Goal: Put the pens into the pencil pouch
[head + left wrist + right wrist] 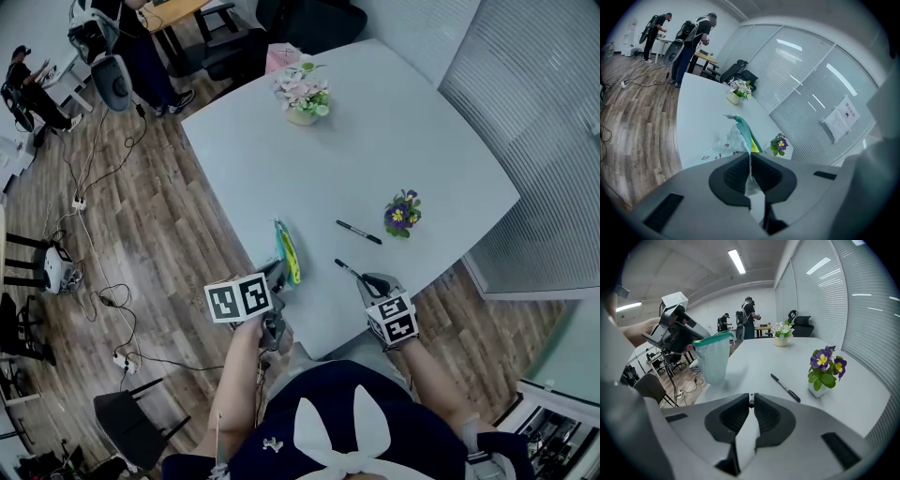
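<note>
The left tongs [750,164] were clamped on the edge of the pencil pouch [739,133], upright at the near edge of the desk [412,122]. The right tongs [752,401] pinched a pen [348,270] (only its tip showed between them). Next it likely needed steering into the pouch mouth. A second pen [359,232] lay beside the flowerpot [401,216].

free: mid table [375,141] | obstacles: pouch [288,255], violet pot [401,214], bouquet [302,92]
</note>
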